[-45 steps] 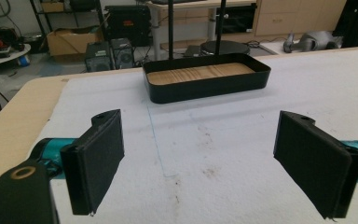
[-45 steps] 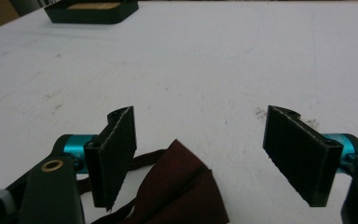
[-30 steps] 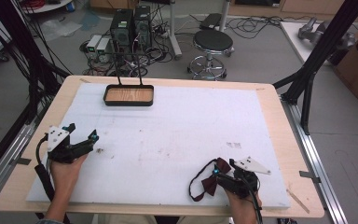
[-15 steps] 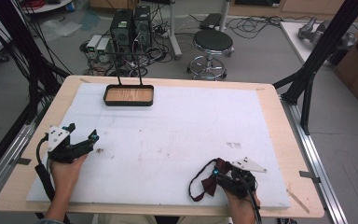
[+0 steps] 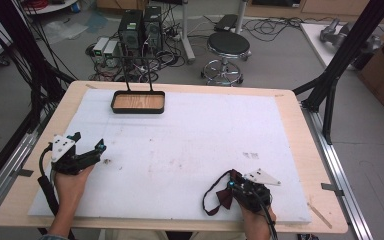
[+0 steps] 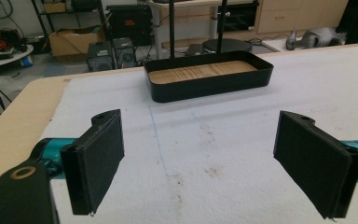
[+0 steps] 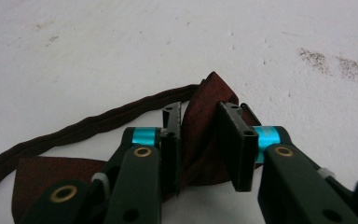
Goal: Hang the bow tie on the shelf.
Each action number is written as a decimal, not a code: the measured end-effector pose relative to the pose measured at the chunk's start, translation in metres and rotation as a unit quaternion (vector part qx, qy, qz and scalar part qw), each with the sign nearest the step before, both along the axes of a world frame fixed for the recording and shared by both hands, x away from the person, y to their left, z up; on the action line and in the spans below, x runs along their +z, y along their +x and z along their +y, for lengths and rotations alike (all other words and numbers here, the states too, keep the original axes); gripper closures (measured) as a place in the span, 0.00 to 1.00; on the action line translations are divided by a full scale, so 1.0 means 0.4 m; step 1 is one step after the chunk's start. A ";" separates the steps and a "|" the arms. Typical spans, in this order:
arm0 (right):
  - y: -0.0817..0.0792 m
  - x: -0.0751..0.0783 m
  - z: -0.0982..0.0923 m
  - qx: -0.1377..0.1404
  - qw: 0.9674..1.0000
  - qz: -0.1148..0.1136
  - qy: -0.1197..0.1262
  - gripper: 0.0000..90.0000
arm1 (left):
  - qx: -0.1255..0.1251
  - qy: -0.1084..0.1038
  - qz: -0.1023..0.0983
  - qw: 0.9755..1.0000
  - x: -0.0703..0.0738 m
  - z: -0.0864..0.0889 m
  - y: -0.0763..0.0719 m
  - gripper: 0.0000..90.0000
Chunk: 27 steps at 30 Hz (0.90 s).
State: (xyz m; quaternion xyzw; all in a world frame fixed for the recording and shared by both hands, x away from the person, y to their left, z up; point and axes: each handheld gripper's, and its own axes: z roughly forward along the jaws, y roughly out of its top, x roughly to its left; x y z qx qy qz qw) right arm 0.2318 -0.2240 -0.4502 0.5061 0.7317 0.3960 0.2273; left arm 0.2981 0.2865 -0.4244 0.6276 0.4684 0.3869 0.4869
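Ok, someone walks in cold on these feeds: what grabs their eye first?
Probably the dark red bow tie at the white mat's near edge, pinched between the right gripper's jaws. Then the black wood-bottomed tray at the far left, and the left gripper wide open.

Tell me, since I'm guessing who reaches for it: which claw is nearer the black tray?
Left. The left claw sits open at the near left of the table, facing the black tray. The right claw is farther, near right, closed around a dark red bow tie.
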 end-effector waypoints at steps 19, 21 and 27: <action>0.021 0.084 0.022 0.069 0.993 -0.098 0.015 0.86 | 0.000 0.005 0.001 1.000 -0.002 -0.005 0.002 0.18; 0.026 0.091 0.025 0.080 0.991 -0.102 0.018 0.86 | -0.001 0.005 0.001 1.000 -0.002 -0.005 0.003 0.18; 0.069 0.131 0.040 0.114 0.985 -0.127 0.023 0.86 | -0.002 0.006 0.002 1.000 -0.002 -0.005 0.003 0.18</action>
